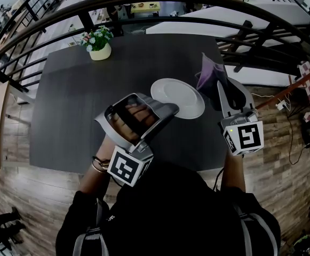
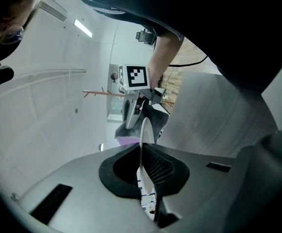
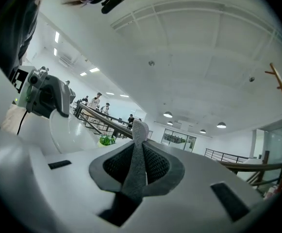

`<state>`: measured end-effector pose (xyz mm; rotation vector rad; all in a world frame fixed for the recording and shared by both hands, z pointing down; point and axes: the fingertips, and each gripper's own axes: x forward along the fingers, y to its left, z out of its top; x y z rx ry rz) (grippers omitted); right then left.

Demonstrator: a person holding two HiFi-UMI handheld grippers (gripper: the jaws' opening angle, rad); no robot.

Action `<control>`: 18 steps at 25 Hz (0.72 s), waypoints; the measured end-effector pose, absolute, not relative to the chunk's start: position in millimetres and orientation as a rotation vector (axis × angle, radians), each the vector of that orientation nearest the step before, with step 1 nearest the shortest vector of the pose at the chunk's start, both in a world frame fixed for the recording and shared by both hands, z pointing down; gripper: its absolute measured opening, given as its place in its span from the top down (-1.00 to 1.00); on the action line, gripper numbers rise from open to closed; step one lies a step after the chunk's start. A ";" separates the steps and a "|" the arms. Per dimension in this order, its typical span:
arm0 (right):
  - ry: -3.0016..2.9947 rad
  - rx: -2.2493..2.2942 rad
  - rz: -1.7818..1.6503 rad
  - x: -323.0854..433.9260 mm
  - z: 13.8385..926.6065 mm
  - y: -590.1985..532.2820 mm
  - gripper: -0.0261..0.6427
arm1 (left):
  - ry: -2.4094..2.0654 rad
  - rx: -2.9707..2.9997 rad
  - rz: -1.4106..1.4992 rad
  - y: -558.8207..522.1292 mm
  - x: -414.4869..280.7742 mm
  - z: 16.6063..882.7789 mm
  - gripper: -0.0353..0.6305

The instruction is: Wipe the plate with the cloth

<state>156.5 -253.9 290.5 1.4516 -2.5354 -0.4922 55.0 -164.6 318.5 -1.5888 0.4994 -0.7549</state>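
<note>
The plate (image 1: 179, 96) — round, plain white — is clamped by its rim in the left tool (image 1: 172, 111); the right tool (image 1: 219, 87) pinches the purple cloth (image 1: 208, 72).

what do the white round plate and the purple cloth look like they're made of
The white round plate looks like glazed ceramic, possibly melamine: smooth, faint sheen, thin stiff rim. The purple cloth looks like soft matte fabric, perhaps microfibre: it hangs in folds with a fuzzy surface.

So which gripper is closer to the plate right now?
Left. The left gripper is clamped on the plate's near rim; the right gripper, holding the cloth, sits just beside its right edge.
</note>
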 end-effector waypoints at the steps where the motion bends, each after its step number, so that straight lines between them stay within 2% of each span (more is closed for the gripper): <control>1: -2.550 1.451 -0.518 155.2 282.5 -251.0 0.79 | 0.500 -1.588 -0.754 -164.7 55.5 319.4 0.85; 9: -2.794 1.190 -0.627 98.2 240.1 -213.8 0.79 | 0.482 -1.606 -0.804 -168.4 49.6 326.6 0.85; 18: -2.790 0.774 -0.626 42.3 267.8 -189.1 0.79 | 0.474 -1.579 -0.792 -163.5 55.6 321.7 0.85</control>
